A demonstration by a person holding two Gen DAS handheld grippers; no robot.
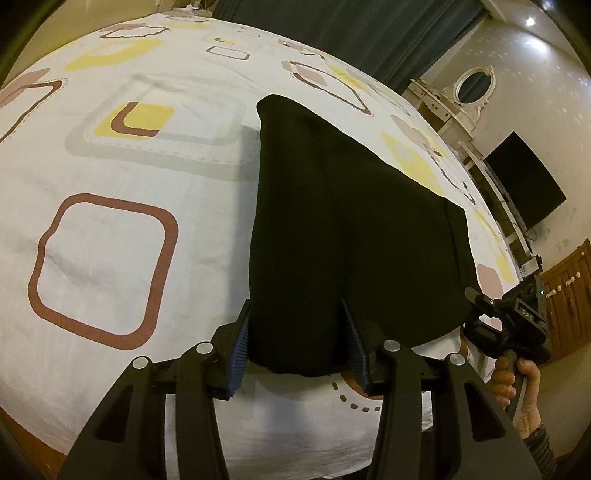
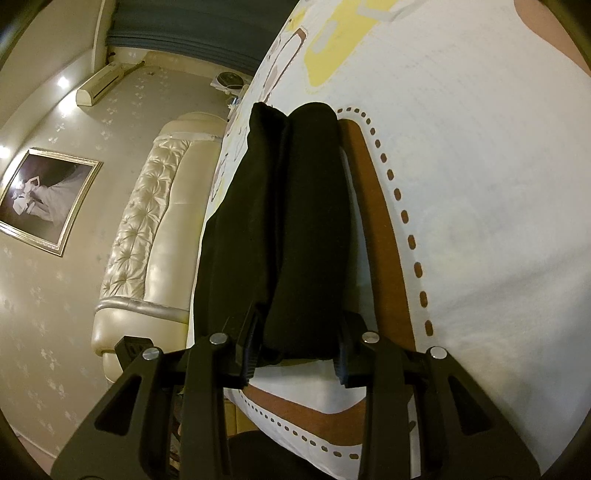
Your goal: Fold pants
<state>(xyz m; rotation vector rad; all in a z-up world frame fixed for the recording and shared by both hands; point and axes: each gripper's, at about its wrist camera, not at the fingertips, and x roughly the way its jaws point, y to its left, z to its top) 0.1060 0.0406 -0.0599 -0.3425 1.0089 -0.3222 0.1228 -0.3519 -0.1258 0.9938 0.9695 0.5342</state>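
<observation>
Black pants lie folded on a bed with a white patterned sheet. My left gripper has its fingers on either side of the near end of the pants, closed on the cloth. My right gripper holds the other near corner of the pants, its fingers pressed on both sides of a thick fold. The right gripper and the hand holding it also show in the left wrist view, at the right edge of the pants.
The bed's cream tufted headboard stands at one end. A dresser with an oval mirror, a dark TV screen and a wooden cabinet line the wall beyond the bed. Dark curtains hang at the back.
</observation>
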